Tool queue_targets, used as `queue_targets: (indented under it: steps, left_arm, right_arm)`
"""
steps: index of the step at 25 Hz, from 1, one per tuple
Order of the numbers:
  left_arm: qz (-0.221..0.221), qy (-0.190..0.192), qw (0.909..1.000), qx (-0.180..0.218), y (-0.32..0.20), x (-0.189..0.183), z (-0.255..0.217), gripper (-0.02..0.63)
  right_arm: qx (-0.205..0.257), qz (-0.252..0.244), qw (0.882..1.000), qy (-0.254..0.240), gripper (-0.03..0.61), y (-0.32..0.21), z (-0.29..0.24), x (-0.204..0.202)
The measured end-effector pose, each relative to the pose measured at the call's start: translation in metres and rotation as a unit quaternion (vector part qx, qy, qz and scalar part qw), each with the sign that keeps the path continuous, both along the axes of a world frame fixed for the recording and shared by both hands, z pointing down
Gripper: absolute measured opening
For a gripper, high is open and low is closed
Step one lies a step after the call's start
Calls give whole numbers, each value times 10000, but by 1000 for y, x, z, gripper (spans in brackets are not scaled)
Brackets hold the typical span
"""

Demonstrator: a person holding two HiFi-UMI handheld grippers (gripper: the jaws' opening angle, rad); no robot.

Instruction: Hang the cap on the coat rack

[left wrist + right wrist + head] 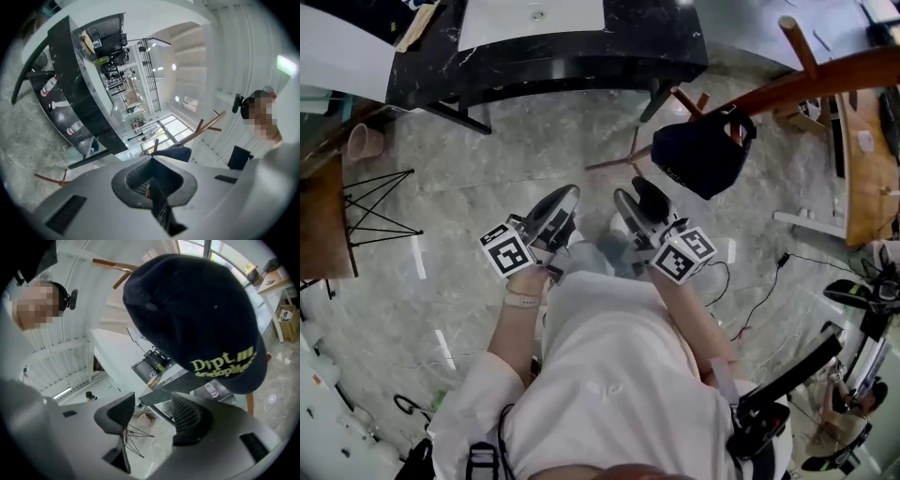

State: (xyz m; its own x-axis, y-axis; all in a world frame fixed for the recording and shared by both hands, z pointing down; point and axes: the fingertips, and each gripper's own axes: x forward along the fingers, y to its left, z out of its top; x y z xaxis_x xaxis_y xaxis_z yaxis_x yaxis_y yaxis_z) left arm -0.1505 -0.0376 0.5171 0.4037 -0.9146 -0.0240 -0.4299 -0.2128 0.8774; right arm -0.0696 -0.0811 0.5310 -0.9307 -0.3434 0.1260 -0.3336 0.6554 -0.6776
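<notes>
A dark navy cap [703, 155] with yellow-green lettering hangs from a peg of the wooden coat rack [825, 80], which leans across the upper right of the head view. Neither gripper touches it. My right gripper [637, 195] is just below and left of the cap, open and empty. In the right gripper view the cap [197, 319] fills the space above the spread jaws of the right gripper [152, 413]. My left gripper [567, 195] is further left, shut on nothing. The left gripper [152, 161] points toward the cap [171, 153] and the rack [206, 129].
A black marble counter [544, 47] runs along the top. The rack's wooden feet [628, 155] spread on the grey marble floor. A wire-legged stand [370, 202] is at the left, cables [759, 300] trail at the right, and a wooden desk [862, 169] stands by the right edge.
</notes>
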Motion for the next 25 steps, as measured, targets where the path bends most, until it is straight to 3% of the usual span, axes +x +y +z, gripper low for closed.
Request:
queue_targets:
  steps: [13, 25]
  left_arm:
    - [-1497, -267, 9882, 189, 74, -89, -46, 8]
    - [-2017, -626, 9754, 639, 88, -120, -108, 8]
  right_arm:
    - [496, -1612, 9847, -440, 225, 40, -58, -135]
    - [883, -2368, 9617, -1060, 224, 67, -122, -202]
